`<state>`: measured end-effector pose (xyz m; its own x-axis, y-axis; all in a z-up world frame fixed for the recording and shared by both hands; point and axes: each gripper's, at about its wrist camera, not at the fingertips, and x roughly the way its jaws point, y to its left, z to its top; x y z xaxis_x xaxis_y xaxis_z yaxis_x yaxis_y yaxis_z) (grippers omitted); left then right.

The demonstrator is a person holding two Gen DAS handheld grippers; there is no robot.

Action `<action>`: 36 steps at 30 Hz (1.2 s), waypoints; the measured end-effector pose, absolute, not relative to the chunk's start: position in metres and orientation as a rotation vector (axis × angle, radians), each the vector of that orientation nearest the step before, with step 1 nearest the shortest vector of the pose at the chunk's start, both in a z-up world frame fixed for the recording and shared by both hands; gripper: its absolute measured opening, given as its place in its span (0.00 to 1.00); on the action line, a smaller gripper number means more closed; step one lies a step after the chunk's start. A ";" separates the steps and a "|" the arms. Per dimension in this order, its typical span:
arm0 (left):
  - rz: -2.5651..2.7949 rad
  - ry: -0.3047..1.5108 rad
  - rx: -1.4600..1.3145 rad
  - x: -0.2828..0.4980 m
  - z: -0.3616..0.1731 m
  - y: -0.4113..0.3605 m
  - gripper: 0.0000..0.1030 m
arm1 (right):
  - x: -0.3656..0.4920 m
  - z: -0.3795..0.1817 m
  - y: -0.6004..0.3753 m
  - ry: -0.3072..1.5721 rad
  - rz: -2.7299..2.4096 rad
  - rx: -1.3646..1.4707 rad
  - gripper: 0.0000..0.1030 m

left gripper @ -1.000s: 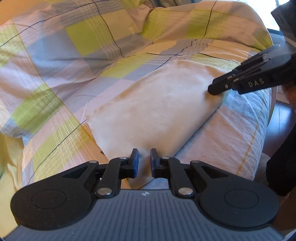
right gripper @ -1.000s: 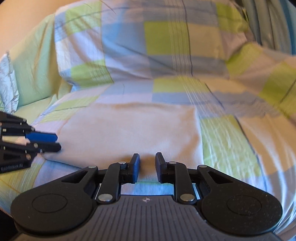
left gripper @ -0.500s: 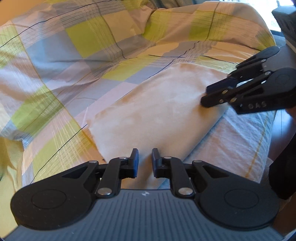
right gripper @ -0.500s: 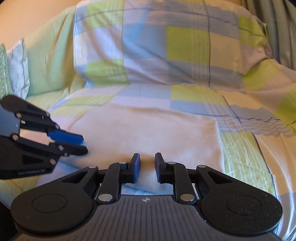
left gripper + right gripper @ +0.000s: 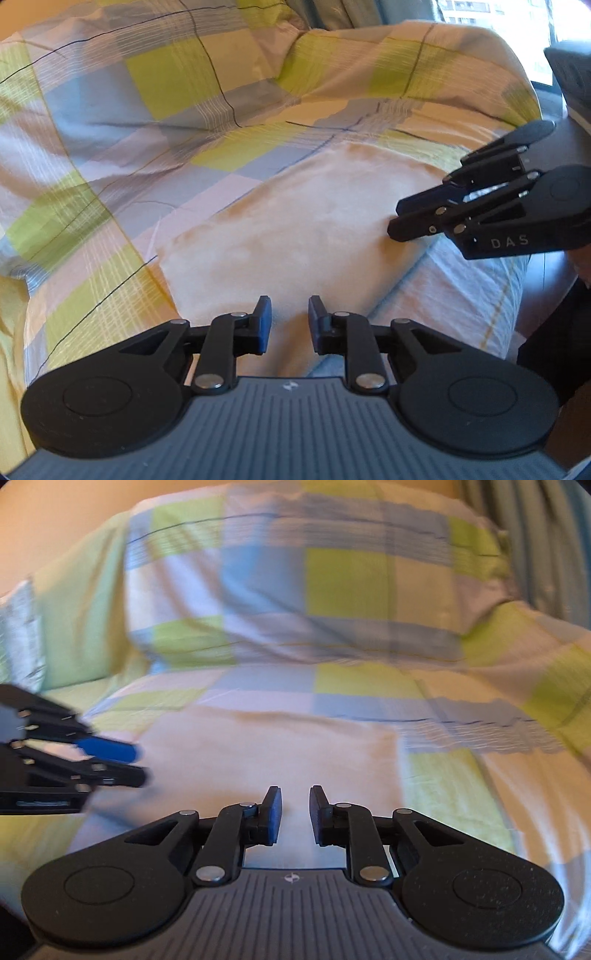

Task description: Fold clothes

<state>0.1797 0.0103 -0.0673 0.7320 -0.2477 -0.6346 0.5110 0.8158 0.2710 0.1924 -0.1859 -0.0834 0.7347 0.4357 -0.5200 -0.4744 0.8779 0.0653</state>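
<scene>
Nearest us, at 6 o'clock in the left wrist view: left gripper (image 5: 287,319), fingers parted a narrow way, nothing between them, poised over the near edge of the cloth.

At 6 o'clock in the right wrist view: right gripper (image 5: 294,814), likewise narrowly parted and holding nothing, over its own edge of the cloth.

Middle ground, 12 o'clock from both grippers: folded garment (image 5: 295,229), pale cream, lying flat as a neat rectangle on the bed. The other gripper shows at 3 o'clock in the left view and at 9 o'clock in the right view, tips just beside opposite edges of the garment.

Beyond, 10 to 2 o'clock: checked bed cover (image 5: 155,122) in green, blue and white, rumpled; pillow (image 5: 295,590) in the same check.

Step in hand, as we judge it: a fold already laid, no grip taken. Next move calls for closing on an edge or corner for a further fold, or smoothing the stack.
</scene>
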 end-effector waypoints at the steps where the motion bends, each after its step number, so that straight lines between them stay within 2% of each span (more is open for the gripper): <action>1: -0.429 0.624 0.466 0.179 -0.069 0.010 0.18 | 0.191 -0.085 -0.180 0.569 0.534 -0.082 0.20; 9: -0.309 0.656 0.454 0.191 -0.068 0.033 0.19 | 0.202 -0.090 -0.205 0.601 0.319 -0.088 0.19; 11: -0.299 0.630 0.430 0.195 -0.061 0.036 0.17 | 0.206 -0.090 -0.215 0.607 0.269 -0.058 0.16; 16: -0.308 0.573 0.396 0.225 -0.046 0.037 0.17 | 0.218 -0.075 -0.210 0.563 0.333 -0.055 0.19; 21: -0.247 0.651 0.408 0.257 -0.062 0.033 0.15 | 0.259 -0.087 -0.200 0.657 0.370 -0.117 0.23; 26: -0.277 0.601 0.386 0.267 -0.057 0.025 0.14 | 0.275 -0.076 -0.210 0.610 0.349 -0.078 0.24; 32: -0.275 0.630 0.401 0.278 -0.075 0.020 0.15 | 0.305 -0.085 -0.195 0.676 0.450 -0.117 0.22; 36: -0.214 0.629 0.377 0.287 -0.074 0.028 0.16 | 0.324 -0.086 -0.202 0.656 0.415 -0.129 0.21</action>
